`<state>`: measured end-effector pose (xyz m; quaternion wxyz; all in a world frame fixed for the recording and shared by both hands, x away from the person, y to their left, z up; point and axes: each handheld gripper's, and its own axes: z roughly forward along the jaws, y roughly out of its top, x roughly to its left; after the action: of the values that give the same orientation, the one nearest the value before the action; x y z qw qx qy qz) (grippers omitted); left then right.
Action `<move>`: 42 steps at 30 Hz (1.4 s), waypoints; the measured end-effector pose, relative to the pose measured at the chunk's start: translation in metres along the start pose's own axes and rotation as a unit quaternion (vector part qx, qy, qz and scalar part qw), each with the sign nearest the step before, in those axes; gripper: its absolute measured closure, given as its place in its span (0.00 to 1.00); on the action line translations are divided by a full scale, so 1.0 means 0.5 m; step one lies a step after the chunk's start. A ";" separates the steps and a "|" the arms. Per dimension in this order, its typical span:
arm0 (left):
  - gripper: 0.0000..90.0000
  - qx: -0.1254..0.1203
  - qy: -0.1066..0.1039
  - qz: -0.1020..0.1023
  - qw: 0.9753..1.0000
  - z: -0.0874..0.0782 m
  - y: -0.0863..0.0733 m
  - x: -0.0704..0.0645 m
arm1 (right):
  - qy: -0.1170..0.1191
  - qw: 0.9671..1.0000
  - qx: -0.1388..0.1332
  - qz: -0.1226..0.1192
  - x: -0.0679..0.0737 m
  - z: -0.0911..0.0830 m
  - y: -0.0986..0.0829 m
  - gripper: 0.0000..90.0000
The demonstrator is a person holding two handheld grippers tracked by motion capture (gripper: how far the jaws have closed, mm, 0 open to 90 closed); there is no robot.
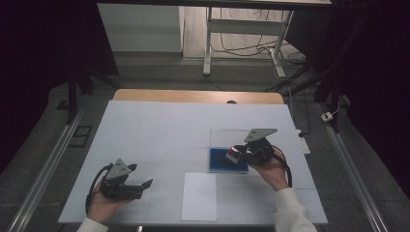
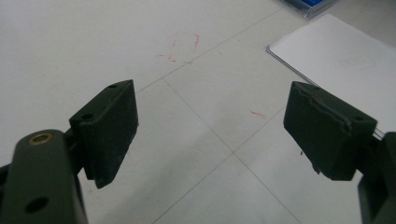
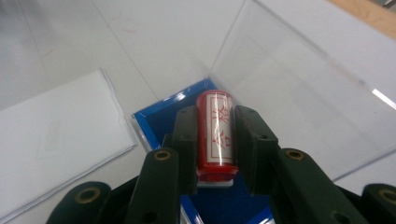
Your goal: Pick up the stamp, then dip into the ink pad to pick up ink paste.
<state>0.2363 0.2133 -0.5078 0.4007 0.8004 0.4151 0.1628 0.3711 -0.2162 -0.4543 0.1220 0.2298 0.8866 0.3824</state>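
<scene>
My right gripper is shut on a red cylindrical stamp with a white label and red characters, held over a blue ink pad box. From the high view the stamp hangs above the blue box, whose clear lid lies open behind it. The clear lid rises to the right of the stamp. My left gripper rests near the table's front left, open. Its black jaws stand wide apart over the bare white table, its fingertips holding nothing.
A white sheet of paper lies at the front centre of the white table; the same sheet shows ahead of the left gripper and left of the right gripper. Faint red marks dot the table surface.
</scene>
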 end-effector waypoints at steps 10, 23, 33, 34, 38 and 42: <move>0.20 0.003 0.000 0.004 1.000 0.001 0.001 0.000 | -0.011 1.000 -0.020 0.011 -0.008 -0.039 0.012 0.78; 0.21 0.011 0.000 0.011 1.000 0.006 0.002 -0.005 | -0.024 1.000 -0.009 -0.011 0.003 -0.031 0.028 0.78; 0.21 0.015 0.001 0.012 1.000 0.008 0.002 -0.004 | -0.021 0.999 0.024 -0.012 0.005 0.005 0.029 0.78; 0.21 0.015 0.001 0.012 1.000 0.008 0.002 -0.004 | -0.021 0.999 0.027 -0.010 0.006 0.008 0.028 0.78; 0.21 0.015 0.001 0.013 1.000 0.009 0.002 -0.005 | -0.024 0.999 0.037 -0.009 0.006 0.019 0.026 0.78; 0.21 0.018 0.001 0.013 1.000 0.011 0.002 -0.004 | -0.024 0.999 0.039 0.001 0.004 0.027 0.023 0.78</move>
<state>0.2388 0.2087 -0.5101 0.3833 0.8126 0.4083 0.1614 0.3781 -0.1997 -0.4552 0.1341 0.2445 0.8974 0.3419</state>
